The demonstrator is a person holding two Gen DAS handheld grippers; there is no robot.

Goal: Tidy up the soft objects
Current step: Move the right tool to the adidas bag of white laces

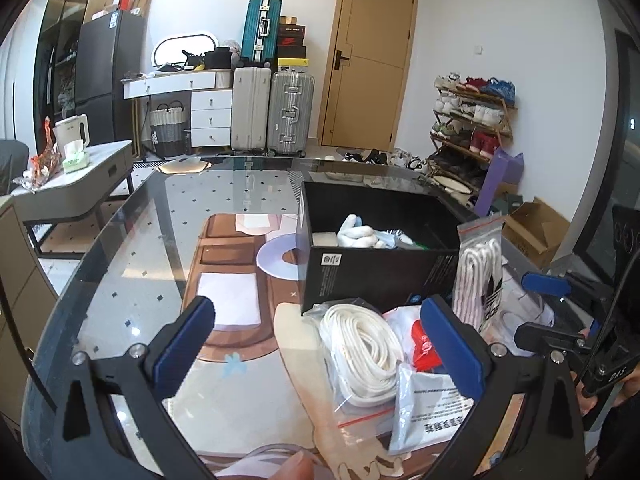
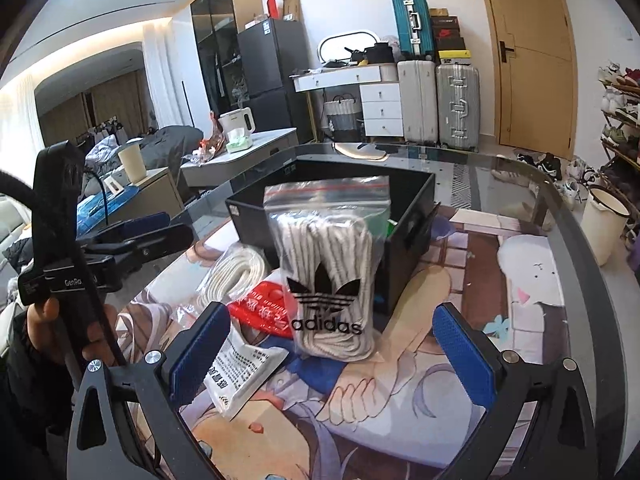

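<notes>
**Adidas lace bag stands straight ahead of the open right gripper**

The zip bag of striped laces [image 2: 326,276], printed with the adidas logo, stands upright on the glass table [image 2: 560,216], leaning against the near wall of the black box [image 2: 404,264]. Its long axis runs vertically, and it sits centred just beyond the right gripper [image 2: 334,354], whose blue pads are spread wide with nothing between them. That arm is plainly the nearer one, so I judge a short forward reach would bracket the bag across its narrow width.

The left gripper [image 1: 324,344] is also spread and empty, aimed at the bagged coil of white cord [image 1: 362,350] lying flat before the box, beside a red packet [image 1: 420,346] and a white printed pouch [image 1: 430,408].

Only the left wrist view looks into the box, where white fabric [image 1: 358,232] already rests; the right view's bag hides that interior.
</notes>
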